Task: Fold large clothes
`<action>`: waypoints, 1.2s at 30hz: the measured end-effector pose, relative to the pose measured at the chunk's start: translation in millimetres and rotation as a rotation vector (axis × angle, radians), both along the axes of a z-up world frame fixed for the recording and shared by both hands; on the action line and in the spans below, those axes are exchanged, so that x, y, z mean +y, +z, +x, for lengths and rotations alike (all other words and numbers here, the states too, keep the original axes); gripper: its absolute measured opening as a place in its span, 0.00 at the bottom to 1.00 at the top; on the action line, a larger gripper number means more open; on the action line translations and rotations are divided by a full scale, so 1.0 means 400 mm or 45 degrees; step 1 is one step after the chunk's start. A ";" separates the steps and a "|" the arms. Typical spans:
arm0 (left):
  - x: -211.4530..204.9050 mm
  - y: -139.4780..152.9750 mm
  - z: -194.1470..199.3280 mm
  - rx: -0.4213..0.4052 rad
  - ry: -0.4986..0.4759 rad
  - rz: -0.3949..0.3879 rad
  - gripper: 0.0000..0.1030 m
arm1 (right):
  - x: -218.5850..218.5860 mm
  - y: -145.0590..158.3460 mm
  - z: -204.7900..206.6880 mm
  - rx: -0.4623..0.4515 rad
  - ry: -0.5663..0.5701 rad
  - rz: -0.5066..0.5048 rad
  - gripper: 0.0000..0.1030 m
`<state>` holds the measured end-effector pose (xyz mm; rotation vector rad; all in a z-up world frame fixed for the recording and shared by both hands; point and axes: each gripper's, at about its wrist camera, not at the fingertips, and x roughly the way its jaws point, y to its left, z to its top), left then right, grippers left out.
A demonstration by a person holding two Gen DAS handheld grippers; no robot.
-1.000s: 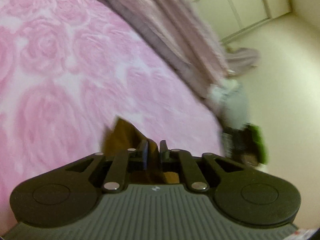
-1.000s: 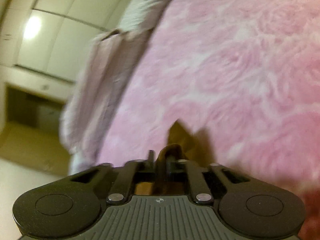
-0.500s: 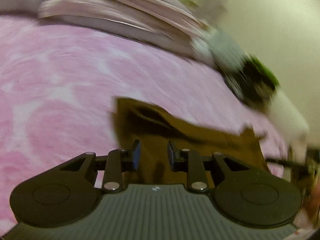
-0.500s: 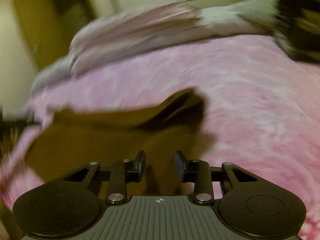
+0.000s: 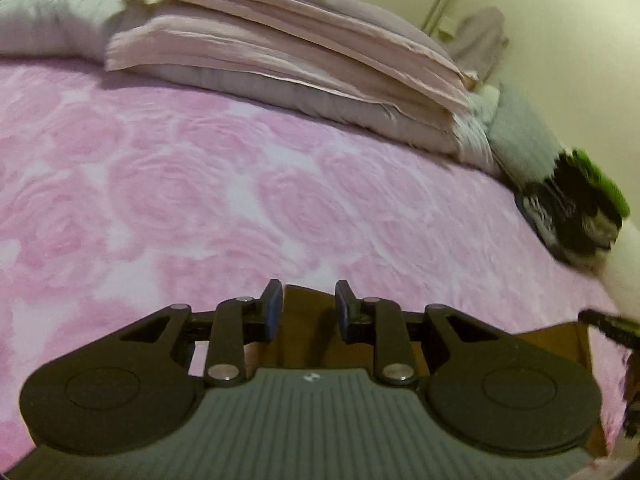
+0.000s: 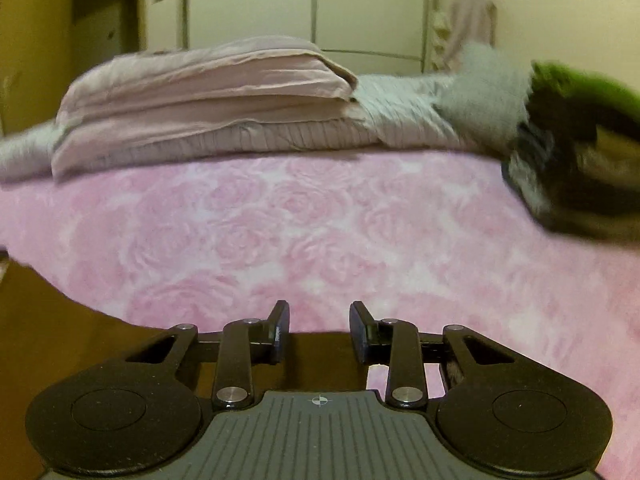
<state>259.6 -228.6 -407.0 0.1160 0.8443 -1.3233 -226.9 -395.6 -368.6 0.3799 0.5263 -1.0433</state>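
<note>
A brown garment lies flat on the pink rose-patterned bedspread, mostly hidden under my grippers. My left gripper is open above the garment's far edge, with brown cloth showing between the fingers but not pinched. In the right wrist view the same brown garment spreads across the lower left. My right gripper is open over its edge, holding nothing. The tip of the other gripper shows at the left view's right edge.
A stack of folded pale pink bedding lies along the far side of the bed. A pile of dark and green clothes sits at the right. Wardrobe doors and a wall stand behind.
Both grippers were shut on the brown garment a second ago. They laid it down on the bedspread and opened, and both have drawn back toward its near edge.
</note>
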 end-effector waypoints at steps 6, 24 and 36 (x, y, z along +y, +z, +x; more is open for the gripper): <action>0.079 -0.027 0.055 0.156 0.076 -0.014 0.25 | 0.031 -0.015 -0.111 -0.256 -0.183 0.112 0.41; 0.017 -0.057 -0.089 -0.383 0.060 0.089 0.21 | 0.112 -0.003 0.012 -0.026 -0.136 -0.031 0.41; 0.377 -0.004 -0.304 -0.298 -0.127 0.099 0.21 | 0.523 -0.021 0.007 0.056 -0.051 0.107 0.41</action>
